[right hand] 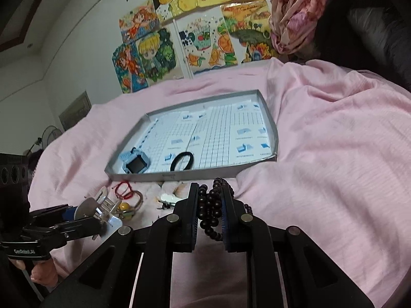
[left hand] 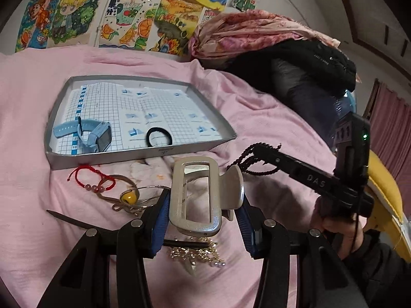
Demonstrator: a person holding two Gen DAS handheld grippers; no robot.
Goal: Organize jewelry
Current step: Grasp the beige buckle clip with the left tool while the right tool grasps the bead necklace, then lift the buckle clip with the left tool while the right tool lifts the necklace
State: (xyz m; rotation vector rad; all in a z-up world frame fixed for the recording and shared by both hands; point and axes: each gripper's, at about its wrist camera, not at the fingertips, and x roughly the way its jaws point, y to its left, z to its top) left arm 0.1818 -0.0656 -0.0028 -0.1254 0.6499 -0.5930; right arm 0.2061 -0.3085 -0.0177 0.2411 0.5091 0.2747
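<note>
1. The left gripper (left hand: 203, 205) is clamped on a silver hair claw (left hand: 203, 195), lifted above the pink bedspread (left hand: 51, 243).
2. The right gripper (right hand: 210, 213) pinches a dark bead bracelet (right hand: 212, 205).
3. The grey tray (right hand: 179, 177) lies just ahead of both, with a blue watch (left hand: 95, 133) and a black hair tie (left hand: 159, 137) inside.
4. Step in hand looks like the carry; next, bring each piece over the near wall and let go onto bare floor.

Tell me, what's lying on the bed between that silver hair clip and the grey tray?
Only bare pink blanket separates the hair clip from the tray, as the left wrist view shows.
</note>
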